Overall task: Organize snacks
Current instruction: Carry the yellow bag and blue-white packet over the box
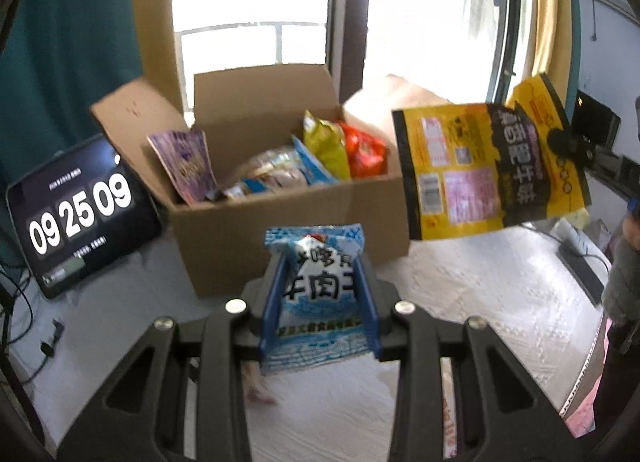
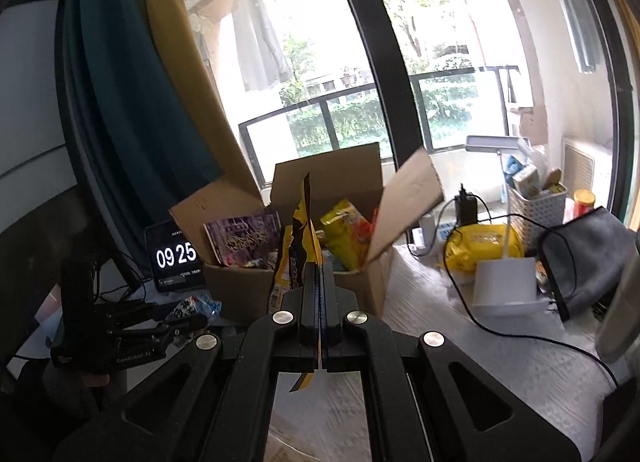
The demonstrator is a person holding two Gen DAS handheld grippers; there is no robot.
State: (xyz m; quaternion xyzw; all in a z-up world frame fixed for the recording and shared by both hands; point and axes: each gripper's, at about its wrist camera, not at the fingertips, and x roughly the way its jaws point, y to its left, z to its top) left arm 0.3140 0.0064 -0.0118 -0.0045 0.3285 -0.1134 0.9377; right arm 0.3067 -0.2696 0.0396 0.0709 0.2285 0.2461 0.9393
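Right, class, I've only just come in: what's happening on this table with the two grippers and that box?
A person is sorting snacks with a gripper in each hand. The left gripper is shut on a blue packet, held in front of an open cardboard box. The right gripper pinches a yellow packet edge-on, in the air beside the box. The box already holds several packets, purple, yellow and red among them. Neither held packet is in the box yet.
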